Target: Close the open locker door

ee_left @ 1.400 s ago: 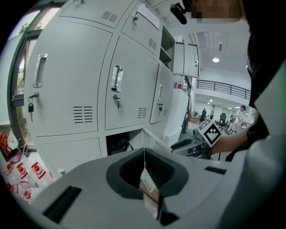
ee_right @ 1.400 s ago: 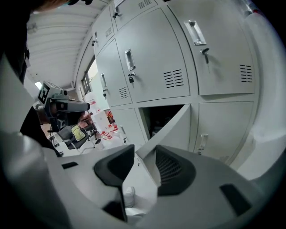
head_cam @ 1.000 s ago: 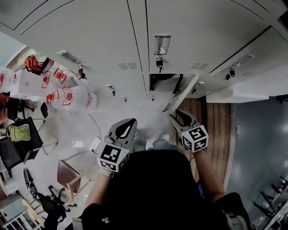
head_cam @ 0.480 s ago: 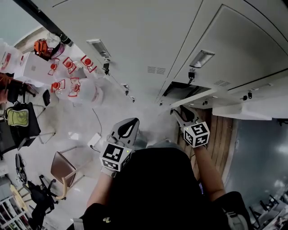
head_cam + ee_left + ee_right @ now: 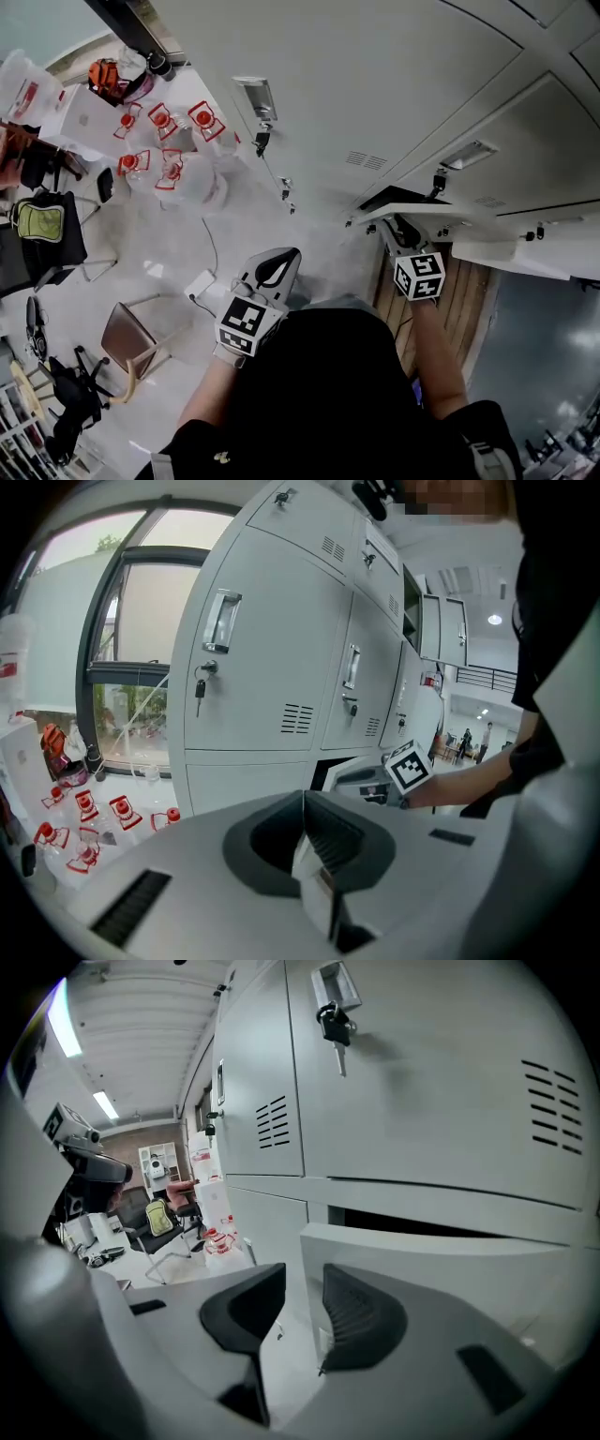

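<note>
The open locker door point(image 5: 422, 214) is a pale grey panel low in the locker bank, standing ajar over a dark opening point(image 5: 422, 1225). My right gripper point(image 5: 398, 232) is right at the door's free edge. In the right gripper view the door point(image 5: 450, 1260) fills the space behind the right jaw, and its edge lies in the gap of my right gripper point(image 5: 302, 1293). The jaws are closing and the pads do not press on the door. My left gripper point(image 5: 278, 264) hangs to the left over the floor, shut and empty point(image 5: 303, 803).
Closed lockers with keys in their locks point(image 5: 336, 1024) line the wall. Water jugs with red caps point(image 5: 173, 164) stand at the left. A chair point(image 5: 127, 342) and a seat with a green backpack point(image 5: 37, 223) are on the pale floor. Wooden flooring point(image 5: 469, 300) lies to the right.
My right gripper has moved forward up to the door's edge and its jaws have narrowed. The head view has swung, and the left gripper has stayed about where it was.
</note>
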A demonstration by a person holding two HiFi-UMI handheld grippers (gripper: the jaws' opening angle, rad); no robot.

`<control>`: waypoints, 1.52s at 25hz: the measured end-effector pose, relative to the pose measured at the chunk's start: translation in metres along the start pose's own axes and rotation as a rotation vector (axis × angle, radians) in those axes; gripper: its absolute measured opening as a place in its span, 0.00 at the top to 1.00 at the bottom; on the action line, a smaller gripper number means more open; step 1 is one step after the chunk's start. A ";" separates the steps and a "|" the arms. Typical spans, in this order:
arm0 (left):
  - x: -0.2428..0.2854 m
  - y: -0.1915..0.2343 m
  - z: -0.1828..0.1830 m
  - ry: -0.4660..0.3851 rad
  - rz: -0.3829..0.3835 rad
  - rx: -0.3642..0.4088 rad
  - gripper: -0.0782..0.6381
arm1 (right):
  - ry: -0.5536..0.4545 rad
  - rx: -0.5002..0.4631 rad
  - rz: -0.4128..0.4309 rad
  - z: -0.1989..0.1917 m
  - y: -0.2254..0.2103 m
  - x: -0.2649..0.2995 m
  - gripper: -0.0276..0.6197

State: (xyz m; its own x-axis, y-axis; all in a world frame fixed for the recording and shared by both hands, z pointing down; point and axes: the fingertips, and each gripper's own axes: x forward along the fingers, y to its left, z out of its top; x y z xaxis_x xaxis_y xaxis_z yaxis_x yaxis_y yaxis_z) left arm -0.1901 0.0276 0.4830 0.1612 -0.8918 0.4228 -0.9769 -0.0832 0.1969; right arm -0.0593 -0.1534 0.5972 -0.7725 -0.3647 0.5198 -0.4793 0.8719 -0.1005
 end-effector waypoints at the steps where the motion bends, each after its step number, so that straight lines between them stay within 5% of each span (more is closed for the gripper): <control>1: -0.001 0.003 0.000 0.003 0.003 0.003 0.86 | -0.001 0.001 -0.008 0.001 -0.002 0.004 0.74; 18: -0.011 0.036 -0.011 0.035 0.052 -0.029 0.86 | 0.003 0.160 -0.160 0.001 -0.042 0.052 0.82; 38: -0.008 0.027 -0.010 0.028 0.023 -0.031 0.86 | 0.022 0.211 -0.179 0.000 -0.046 0.049 0.88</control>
State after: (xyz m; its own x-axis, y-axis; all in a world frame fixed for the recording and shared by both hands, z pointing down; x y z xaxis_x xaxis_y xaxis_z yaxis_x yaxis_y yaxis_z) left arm -0.2162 0.0366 0.4940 0.1432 -0.8805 0.4519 -0.9757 -0.0490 0.2138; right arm -0.0752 -0.2115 0.6270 -0.6595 -0.4978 0.5633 -0.6853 0.7061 -0.1784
